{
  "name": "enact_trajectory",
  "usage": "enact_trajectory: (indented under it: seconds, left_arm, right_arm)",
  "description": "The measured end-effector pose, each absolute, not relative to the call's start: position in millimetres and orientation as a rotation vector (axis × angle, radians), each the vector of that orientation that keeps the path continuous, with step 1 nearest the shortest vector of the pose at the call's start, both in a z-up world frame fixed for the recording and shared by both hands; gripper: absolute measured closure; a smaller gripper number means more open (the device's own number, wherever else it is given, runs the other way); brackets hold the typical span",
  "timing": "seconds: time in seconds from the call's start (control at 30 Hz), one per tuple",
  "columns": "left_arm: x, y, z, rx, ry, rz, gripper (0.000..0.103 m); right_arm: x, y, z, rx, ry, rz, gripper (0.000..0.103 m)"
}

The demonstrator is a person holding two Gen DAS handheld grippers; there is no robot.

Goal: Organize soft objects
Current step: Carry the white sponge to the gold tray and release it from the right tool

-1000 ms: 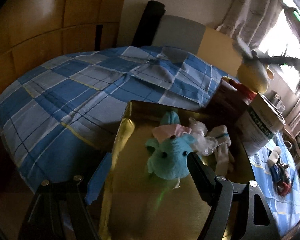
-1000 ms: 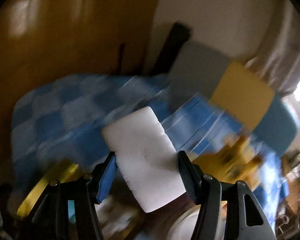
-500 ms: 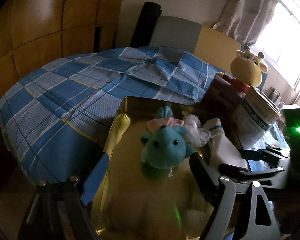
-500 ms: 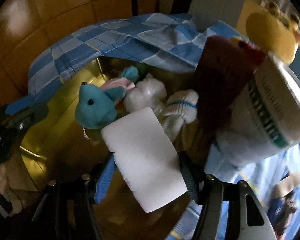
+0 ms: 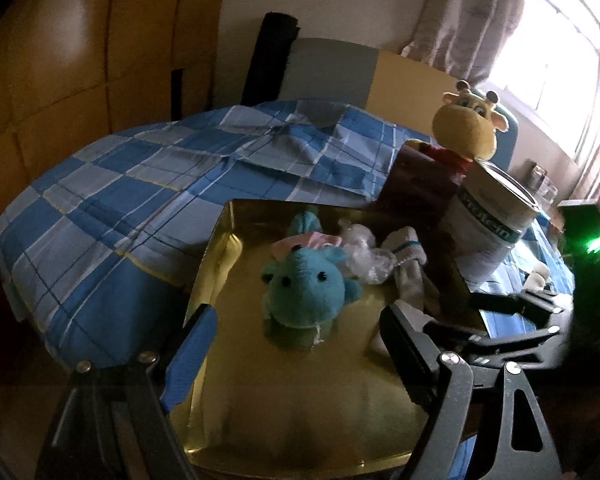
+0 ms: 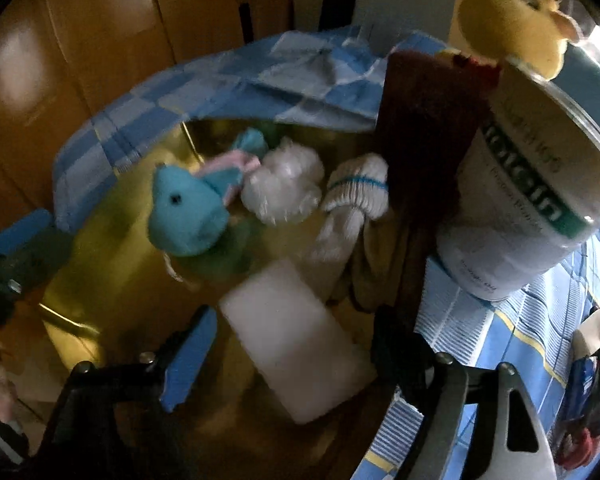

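A shiny gold box (image 5: 236,400) lies on the bed. In it are a teal plush animal (image 5: 306,288), a pink cloth (image 5: 304,242), a crumpled clear bag (image 6: 284,188) and a white sock (image 6: 356,192). My left gripper (image 5: 300,356) hovers over the box's near edge, open and empty, the teal plush beyond its fingertips. My right gripper (image 6: 292,360) points down into the box and its jaws are opening. A white foam block (image 6: 296,340) sits blurred between them, with a gap to each pad.
A blue checked bedcover (image 5: 120,208) surrounds the box. Right of it stand a dark red box (image 5: 420,184), a large white tin (image 5: 496,224) and a yellow giraffe plush (image 5: 466,128). Small toys (image 6: 592,400) lie on the cover at far right. Wooden panels rise behind.
My right gripper dropped from above the bed down into the gold box, and its jaws spread off the white block. My left gripper drifted a little nearer the teal plush.
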State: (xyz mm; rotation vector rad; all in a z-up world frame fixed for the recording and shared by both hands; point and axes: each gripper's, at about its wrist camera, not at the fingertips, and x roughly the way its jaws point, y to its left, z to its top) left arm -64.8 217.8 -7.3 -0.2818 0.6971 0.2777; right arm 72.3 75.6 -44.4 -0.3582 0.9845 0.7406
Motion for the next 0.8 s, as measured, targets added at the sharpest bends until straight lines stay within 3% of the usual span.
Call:
enact_trajectory:
  seconds: [0.8]
  left_arm:
    - [-55.9,163.5,-8.9,-0.155,0.744,0.166,0.018]
  right_arm:
    - [72.8,-29.3,-6.0,-0.151,0.860,0.586,0.021]
